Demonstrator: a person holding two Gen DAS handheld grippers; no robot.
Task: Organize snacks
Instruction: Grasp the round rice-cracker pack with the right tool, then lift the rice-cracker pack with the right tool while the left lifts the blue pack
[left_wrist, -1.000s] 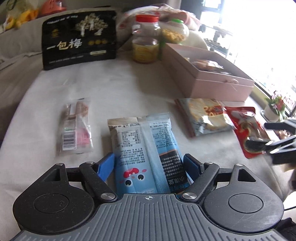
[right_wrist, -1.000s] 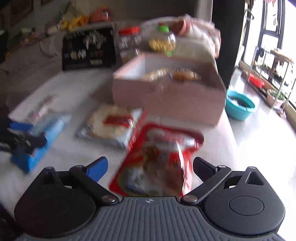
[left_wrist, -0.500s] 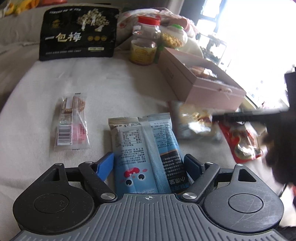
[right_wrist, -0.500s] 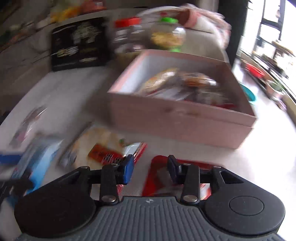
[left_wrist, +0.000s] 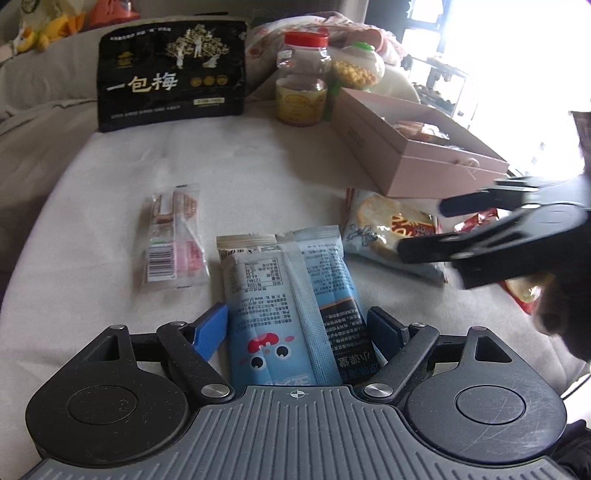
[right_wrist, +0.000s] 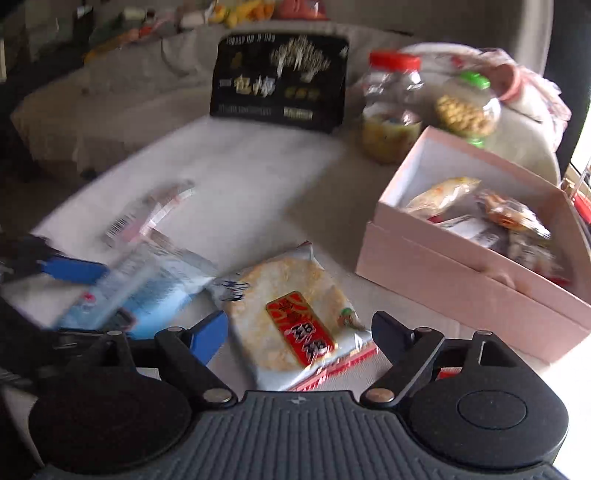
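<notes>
A blue snack packet (left_wrist: 291, 295) lies flat on the white cloth between the fingers of my left gripper (left_wrist: 297, 328), which stands open around it without squeezing it. My right gripper (right_wrist: 301, 328) hovers over a rice cracker packet (right_wrist: 291, 325); its jaws are opening, one on each side of the packet and clear of it. The left wrist view shows that right gripper (left_wrist: 432, 229) coming in from the right over the cracker packet (left_wrist: 384, 225). A red packet (right_wrist: 343, 365) peeks out under the cracker packet's near edge. The open pink box (right_wrist: 461, 295) holds several wrapped snacks.
A small clear packet with pink print (left_wrist: 173, 236) lies left of the blue one. At the back stand a black bag (left_wrist: 170, 74), a red-lidded jar (left_wrist: 303, 81) and a green-lidded jar (left_wrist: 354, 70). The cloth's edge drops off to the left.
My right gripper moved left from over the red packet to over the rice cracker packet, shutting on the way and opening again. The left gripper and blue packet stayed put.
</notes>
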